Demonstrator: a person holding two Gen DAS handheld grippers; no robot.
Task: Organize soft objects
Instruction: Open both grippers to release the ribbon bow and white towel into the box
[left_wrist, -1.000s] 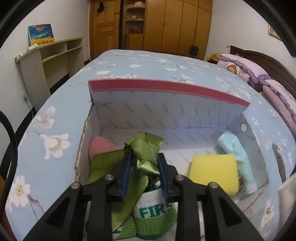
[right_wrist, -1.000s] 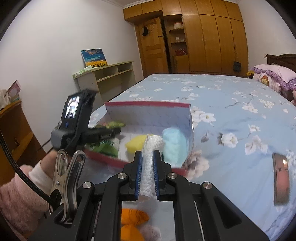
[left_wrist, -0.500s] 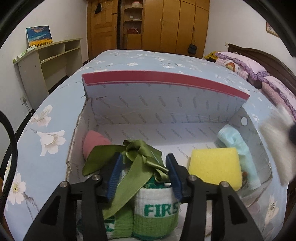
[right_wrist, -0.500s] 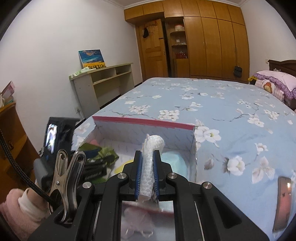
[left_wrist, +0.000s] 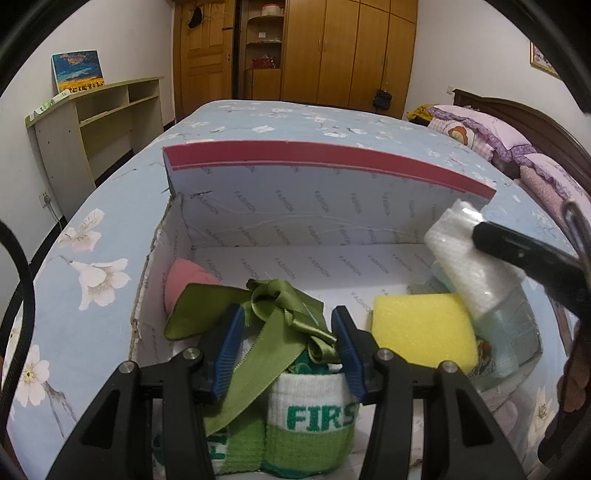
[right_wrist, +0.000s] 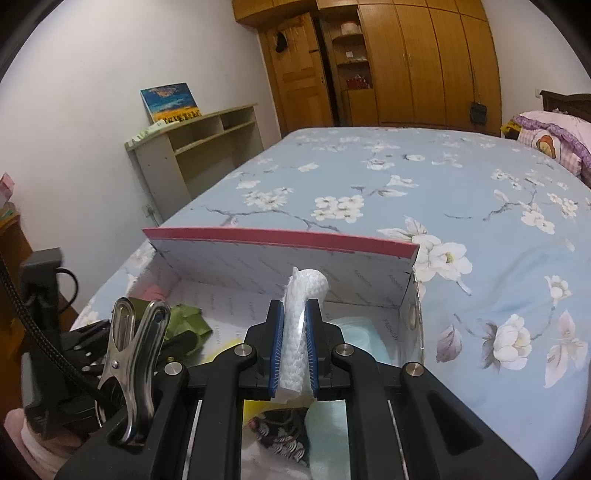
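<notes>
jaws of the left gripper (left_wrist: 288, 350) stand spread either side of a green ribbon (left_wrist: 273, 317) lying in the box (left_wrist: 332, 166), pads off it. right gripper (right_wrist: 294, 347) pinches a white cloth roll (right_wrist: 301, 325) above the box's right end, over the yellow sponge (left_wrist: 421, 328). beyond the box, bed (right_wrist: 443, 177).

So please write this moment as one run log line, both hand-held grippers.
left hand-held gripper: open around green ribbon | right hand-held gripper: shut on white cloth, over box

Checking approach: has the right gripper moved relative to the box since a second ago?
Yes. The right gripper, shut on white foam, came in over the box.
</notes>
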